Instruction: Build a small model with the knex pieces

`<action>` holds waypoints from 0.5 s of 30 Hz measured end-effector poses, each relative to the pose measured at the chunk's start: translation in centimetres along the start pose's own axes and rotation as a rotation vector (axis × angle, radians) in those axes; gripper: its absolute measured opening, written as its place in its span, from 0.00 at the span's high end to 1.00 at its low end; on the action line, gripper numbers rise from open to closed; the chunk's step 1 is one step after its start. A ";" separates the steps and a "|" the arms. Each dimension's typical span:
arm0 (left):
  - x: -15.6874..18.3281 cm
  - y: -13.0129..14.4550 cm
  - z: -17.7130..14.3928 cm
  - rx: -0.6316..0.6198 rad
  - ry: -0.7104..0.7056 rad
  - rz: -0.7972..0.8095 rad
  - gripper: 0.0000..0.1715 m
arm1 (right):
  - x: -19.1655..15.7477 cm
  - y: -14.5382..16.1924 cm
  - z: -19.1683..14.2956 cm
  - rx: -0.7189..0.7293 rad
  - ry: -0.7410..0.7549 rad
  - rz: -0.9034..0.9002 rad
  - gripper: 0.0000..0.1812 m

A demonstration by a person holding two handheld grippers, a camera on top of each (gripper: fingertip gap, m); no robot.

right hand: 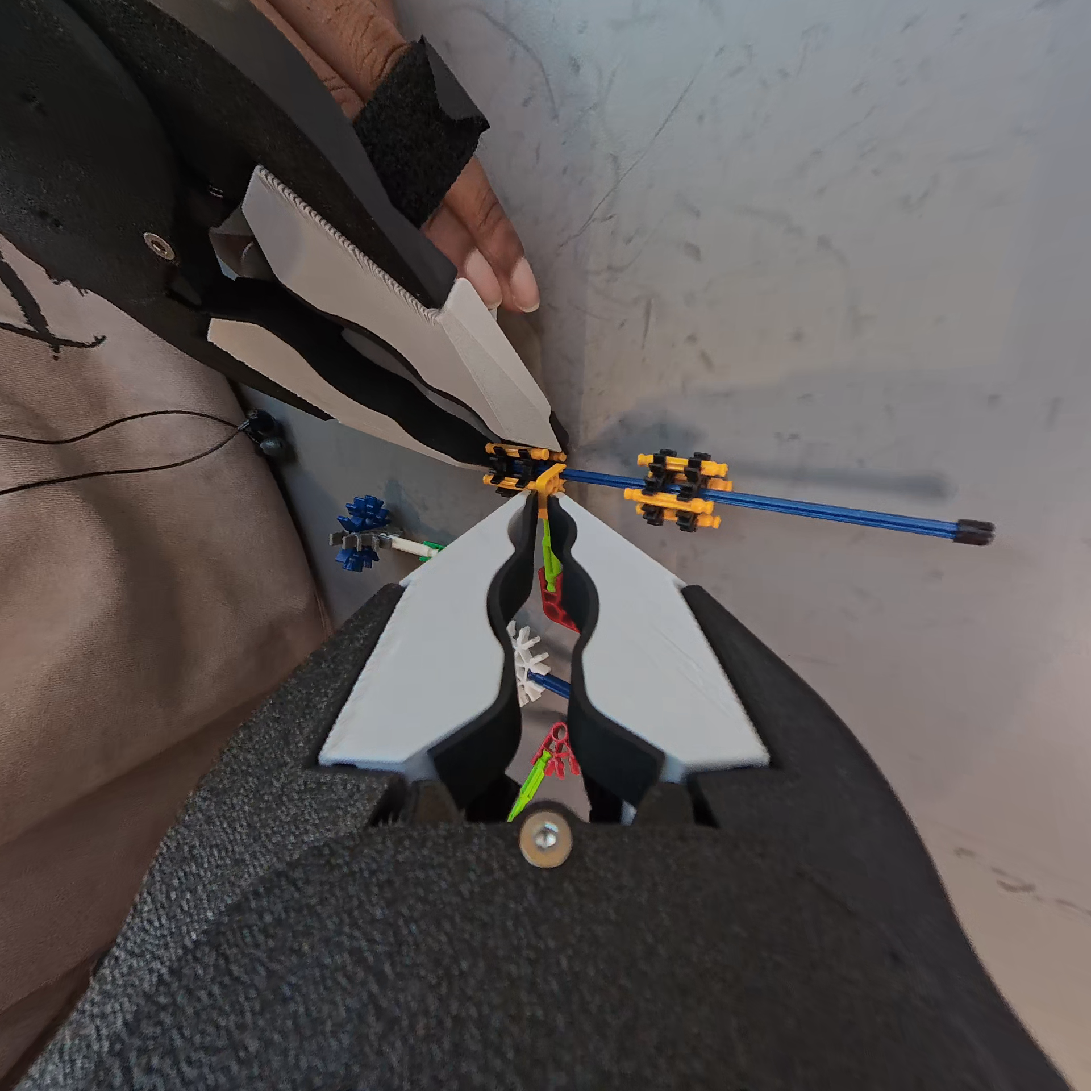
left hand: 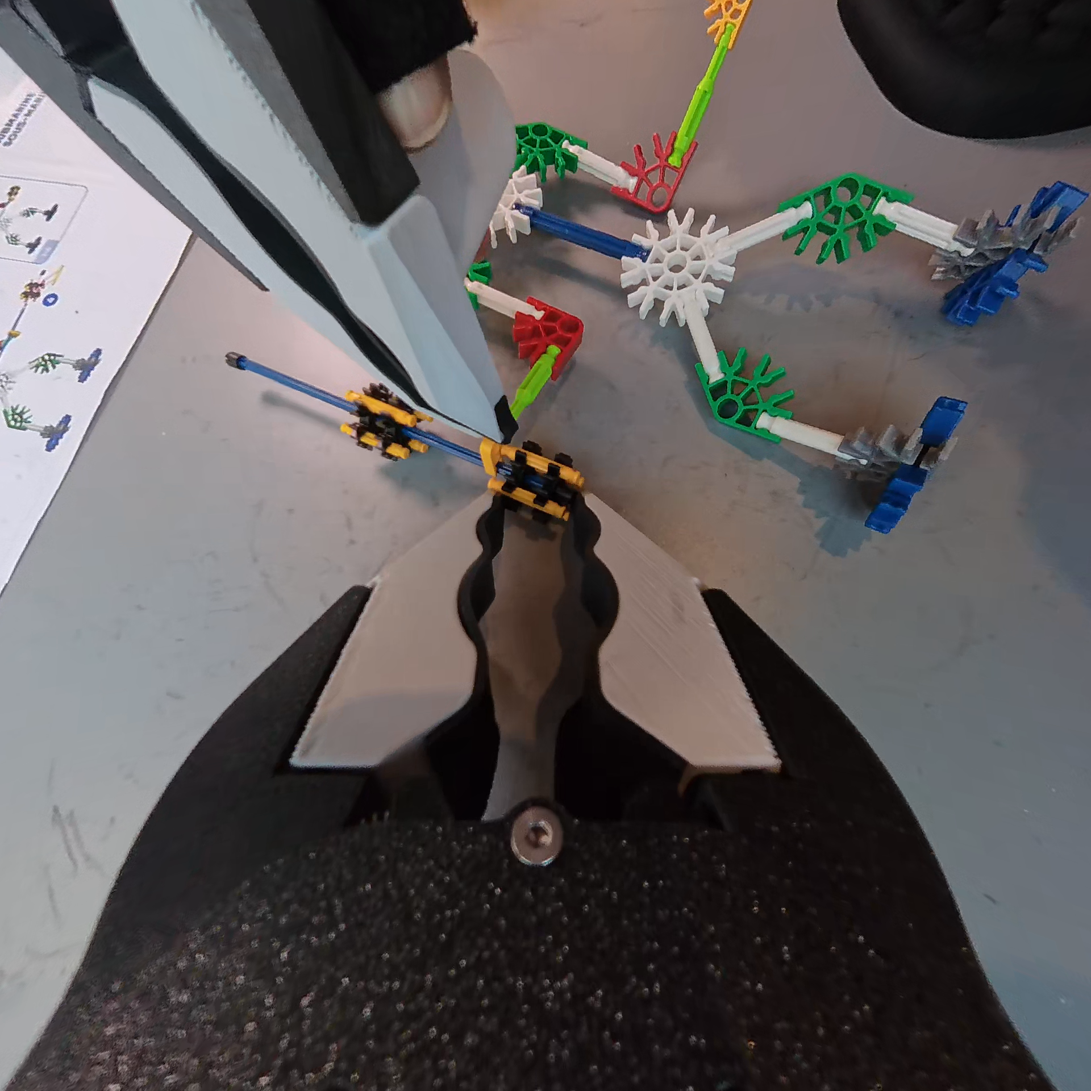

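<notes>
A thin blue rod carries two yellow-and-black clusters. My left gripper is shut on the nearer cluster and holds the rod above the table. The farther cluster sits midway along the rod. My right gripper is shut on a yellow connector at the end of a lime-green rod, pressed against the held cluster. The right gripper's tip comes in from the upper left in the left wrist view. The left gripper shows in the right wrist view.
A flat model with a white hub, green and red connectors, white rods and blue-grey feet lies on the grey table. An instruction sheet lies at the left. A black object sits at the top right. Both grippers' tips are close together, under 4 cm apart.
</notes>
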State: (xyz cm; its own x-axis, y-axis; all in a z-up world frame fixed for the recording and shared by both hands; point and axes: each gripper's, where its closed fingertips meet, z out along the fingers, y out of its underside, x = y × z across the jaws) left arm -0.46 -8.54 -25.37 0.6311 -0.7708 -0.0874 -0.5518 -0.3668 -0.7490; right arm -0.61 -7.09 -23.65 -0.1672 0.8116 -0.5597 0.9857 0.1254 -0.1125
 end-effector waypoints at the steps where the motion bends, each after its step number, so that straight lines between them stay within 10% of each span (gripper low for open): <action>1: 0.0 0.0 0.0 -0.001 0.000 0.000 0.87 | 0.0 0.0 0.0 0.006 -0.001 -0.003 0.99; 15: 0.0 -0.1 0.0 -0.005 0.002 0.041 0.87 | -0.1 -0.8 0.2 -0.058 -0.006 0.024 1.00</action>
State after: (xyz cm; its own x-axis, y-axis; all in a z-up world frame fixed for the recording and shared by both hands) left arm -0.44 -8.53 -25.32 0.6065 -0.7865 -0.1166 -0.5802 -0.3376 -0.7412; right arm -1.40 -7.37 -23.68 -0.1438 0.8111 -0.5669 0.9889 0.1395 -0.0513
